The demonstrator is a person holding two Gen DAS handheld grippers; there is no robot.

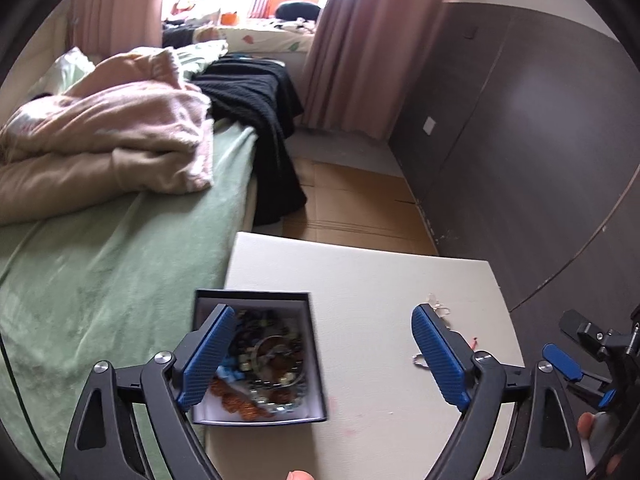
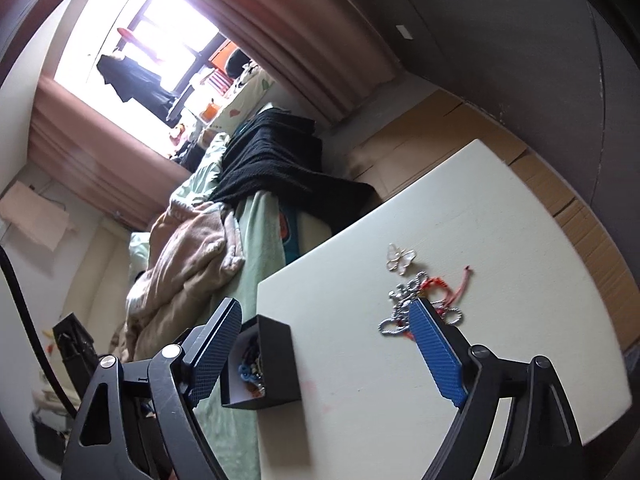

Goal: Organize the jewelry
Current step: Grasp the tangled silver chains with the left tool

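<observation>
We are holding the left gripper [image 1: 324, 352] over the near part of a white table [image 1: 380, 280], its blue pads spread wide with nothing between them. Below its left pad we are looking into a small black box [image 1: 256, 356] standing at the table's left edge, beside the green-covered bed [image 1: 100, 264]; the box is already holding a heap of beads, a metal bangle and orange pieces. We are keeping the right gripper [image 2: 324, 350] likewise wide apart and empty, pointing at the loose jewelry that is lying well apart from the box: a pale butterfly ornament [image 2: 401, 258], and just nearer to us a tangle of silver chain [image 2: 396, 322] and red cord [image 2: 448, 284], partly hidden behind the right pad.

We are judging these pieces to be very light, limp and easily snagged. The chain and cord are looking intertwined, so lifting one will probably drag the other along. We are recommending a pinch across the bunched middle of the tangle, where the strands are piling highest, not at a trailing end. The butterfly is appearing thin, rigid and possibly fragile; we are favouring a gentle pinch across its wings.
</observation>
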